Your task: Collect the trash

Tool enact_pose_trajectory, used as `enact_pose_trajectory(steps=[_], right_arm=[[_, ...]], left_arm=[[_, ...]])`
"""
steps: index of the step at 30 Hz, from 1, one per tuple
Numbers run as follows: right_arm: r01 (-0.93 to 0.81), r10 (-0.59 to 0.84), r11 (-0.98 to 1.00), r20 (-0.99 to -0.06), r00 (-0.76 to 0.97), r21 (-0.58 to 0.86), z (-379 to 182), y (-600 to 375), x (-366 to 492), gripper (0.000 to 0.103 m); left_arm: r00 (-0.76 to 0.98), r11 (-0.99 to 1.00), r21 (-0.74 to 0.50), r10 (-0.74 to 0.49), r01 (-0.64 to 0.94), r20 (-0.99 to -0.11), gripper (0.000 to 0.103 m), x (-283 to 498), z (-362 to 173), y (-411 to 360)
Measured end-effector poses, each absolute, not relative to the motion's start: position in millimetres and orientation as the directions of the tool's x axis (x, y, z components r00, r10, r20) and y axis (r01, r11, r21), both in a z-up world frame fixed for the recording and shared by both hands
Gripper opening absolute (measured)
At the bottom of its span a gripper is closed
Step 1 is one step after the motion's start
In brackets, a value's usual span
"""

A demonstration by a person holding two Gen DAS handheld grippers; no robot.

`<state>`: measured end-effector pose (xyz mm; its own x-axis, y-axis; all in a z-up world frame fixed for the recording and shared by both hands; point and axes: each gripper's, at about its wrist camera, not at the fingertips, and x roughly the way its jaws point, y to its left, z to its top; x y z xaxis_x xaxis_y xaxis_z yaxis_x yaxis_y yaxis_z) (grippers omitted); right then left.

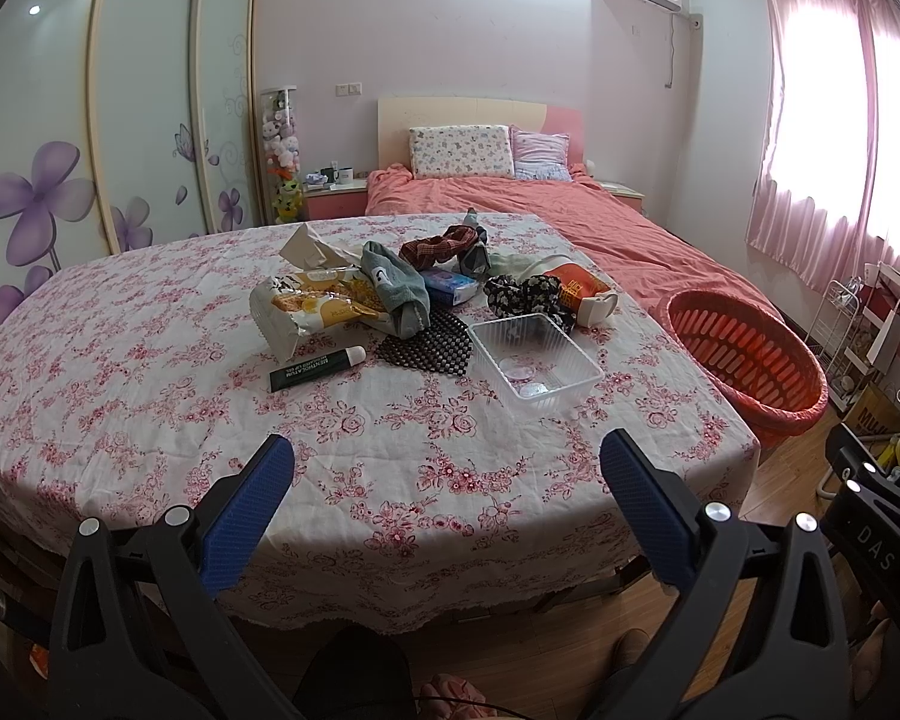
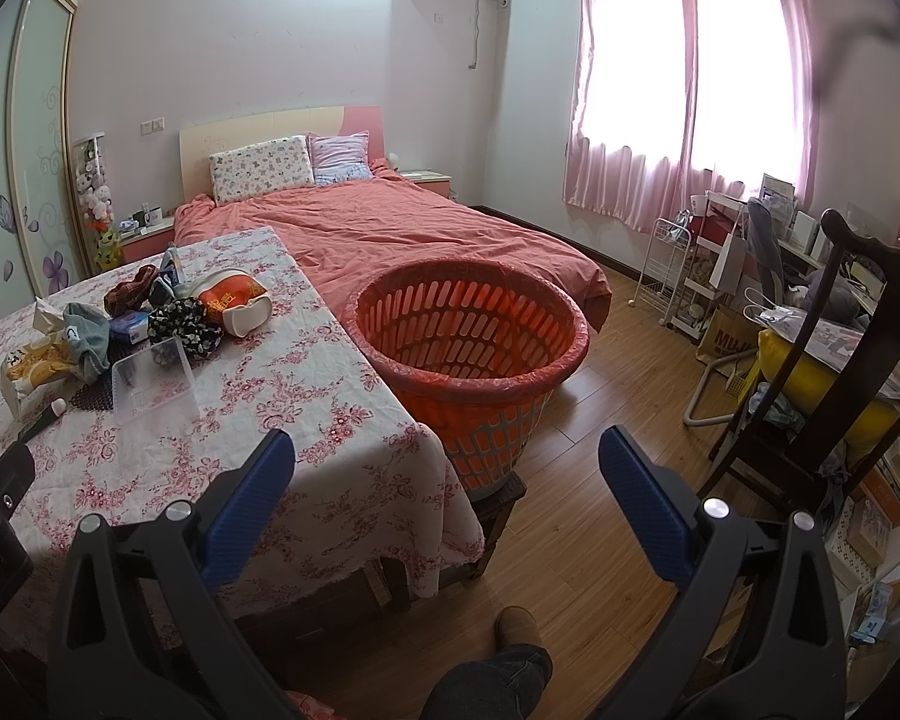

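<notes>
Roughly, by count:
Grippers: two; left gripper (image 1: 447, 468) and right gripper (image 2: 447, 465), each spread wide with nothing between its blue ribbed pads
Basket: one orange slatted basket (image 2: 390, 324), round, lined with a thin film at the rim; standing on the wood floor just beside the table (image 1: 150, 408), ahead of the right gripper
Trash: one heap mid-table, well ahead of the left gripper; one clear plastic tray (image 1: 534, 360) (nearest), one dark tube (image 1: 318, 367), one crinkled yellow snack bag (image 1: 312, 312), one black woven mat (image 1: 426, 345), one tipped red-and-white cup (image 1: 588, 297), possibly a noodle cup
Cloth: floral, pink on white, draped over the table edge
</notes>
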<state>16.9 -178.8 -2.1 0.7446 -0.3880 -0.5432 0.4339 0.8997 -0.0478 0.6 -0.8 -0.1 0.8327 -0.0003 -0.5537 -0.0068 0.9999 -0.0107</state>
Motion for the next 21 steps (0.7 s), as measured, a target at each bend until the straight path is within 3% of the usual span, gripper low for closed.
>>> enact_pose_trajectory(steps=[14, 21], right_arm=[[0.424, -0.379, 0.905, -0.538, 0.753, -0.044, -1, -177, 18, 0.099], [0.312, -0.273, 0.950, -0.545, 0.793, -0.022, -4, -157, 40, 0.099]], left_arm=[[0.831, 1.000, -0.009, 0.003, -0.010, -0.556, 0.101, 6, -1, -5], [0.818, 0.998, -0.028, 0.034, -0.061, -0.575, 0.101, 20, -8, 18]])
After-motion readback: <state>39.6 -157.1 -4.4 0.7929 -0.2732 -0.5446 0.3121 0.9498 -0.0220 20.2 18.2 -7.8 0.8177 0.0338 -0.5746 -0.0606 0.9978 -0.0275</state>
